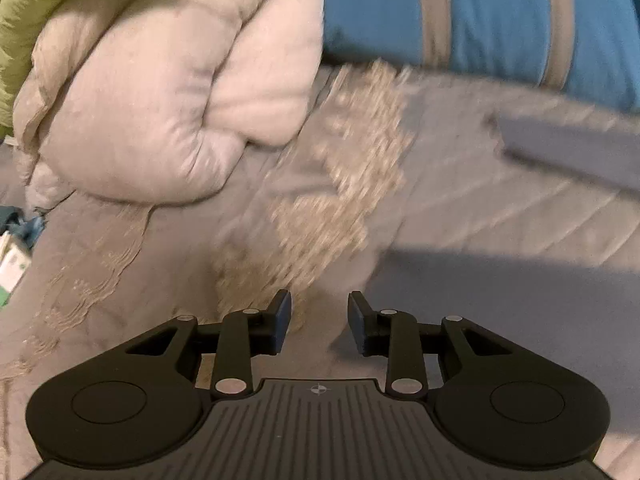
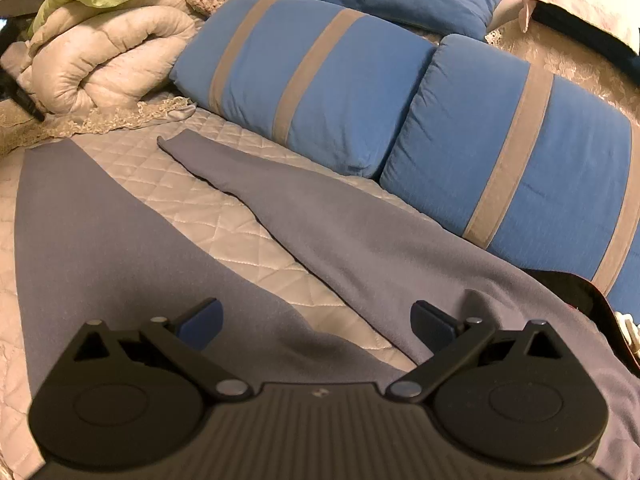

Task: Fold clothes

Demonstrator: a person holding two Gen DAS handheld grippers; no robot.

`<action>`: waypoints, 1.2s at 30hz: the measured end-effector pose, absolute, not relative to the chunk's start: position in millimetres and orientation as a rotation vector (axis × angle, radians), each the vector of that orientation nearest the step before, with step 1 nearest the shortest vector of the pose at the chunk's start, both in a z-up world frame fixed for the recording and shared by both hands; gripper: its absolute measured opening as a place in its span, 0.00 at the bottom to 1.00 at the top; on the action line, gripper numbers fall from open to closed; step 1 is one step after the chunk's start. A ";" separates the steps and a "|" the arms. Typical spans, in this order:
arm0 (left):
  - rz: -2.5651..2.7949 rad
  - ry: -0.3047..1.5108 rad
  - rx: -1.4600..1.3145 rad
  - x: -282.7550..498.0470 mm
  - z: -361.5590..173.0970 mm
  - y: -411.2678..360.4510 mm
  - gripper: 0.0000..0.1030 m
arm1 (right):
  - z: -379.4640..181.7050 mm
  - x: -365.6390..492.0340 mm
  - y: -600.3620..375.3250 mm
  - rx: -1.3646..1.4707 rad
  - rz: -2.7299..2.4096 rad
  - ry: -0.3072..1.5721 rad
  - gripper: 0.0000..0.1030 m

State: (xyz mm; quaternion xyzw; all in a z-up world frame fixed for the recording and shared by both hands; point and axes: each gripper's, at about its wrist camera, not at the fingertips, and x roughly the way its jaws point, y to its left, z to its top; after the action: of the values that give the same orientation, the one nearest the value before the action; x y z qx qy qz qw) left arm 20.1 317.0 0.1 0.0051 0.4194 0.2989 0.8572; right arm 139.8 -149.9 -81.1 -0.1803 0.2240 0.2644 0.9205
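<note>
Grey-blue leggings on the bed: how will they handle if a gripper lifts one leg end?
The grey-blue leggings lie flat and thin on the quilted bedspread, so they will probably drape limp rather than hold shape. The matte knit looks grippy, unlikely to slip. The long legs would likely trail and drag.

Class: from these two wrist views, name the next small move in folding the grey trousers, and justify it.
Probably lower the left gripper onto the near trouser leg end: both legs lie spread flat on the quilt, and neither it nor the right gripper holds anything.
</note>
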 end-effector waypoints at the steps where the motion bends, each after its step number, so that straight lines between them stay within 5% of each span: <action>1: 0.612 0.851 0.002 22.1 7.2 312.3 0.32 | -81.3 139.7 -149.8 -0.367 0.542 0.462 1.00; 10: 0.372 0.681 -0.083 76.2 65.2 235.8 0.70 | -85.4 143.4 -150.8 -0.372 0.473 0.484 1.00; 28: 0.206 0.721 -0.327 184.6 -11.2 124.1 0.71 | -88.9 148.7 -149.1 -0.428 0.399 0.478 1.00; 36: 0.179 0.663 0.085 184.3 -31.9 84.6 0.71 | -91.7 152.4 -146.8 -0.475 0.341 0.490 1.00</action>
State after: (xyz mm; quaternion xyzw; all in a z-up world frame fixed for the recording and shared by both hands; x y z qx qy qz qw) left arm 184.3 84.6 -31.9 0.0418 0.3249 0.0877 0.9407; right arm 152.4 -146.8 -91.7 -0.2317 0.2393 0.1665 0.9281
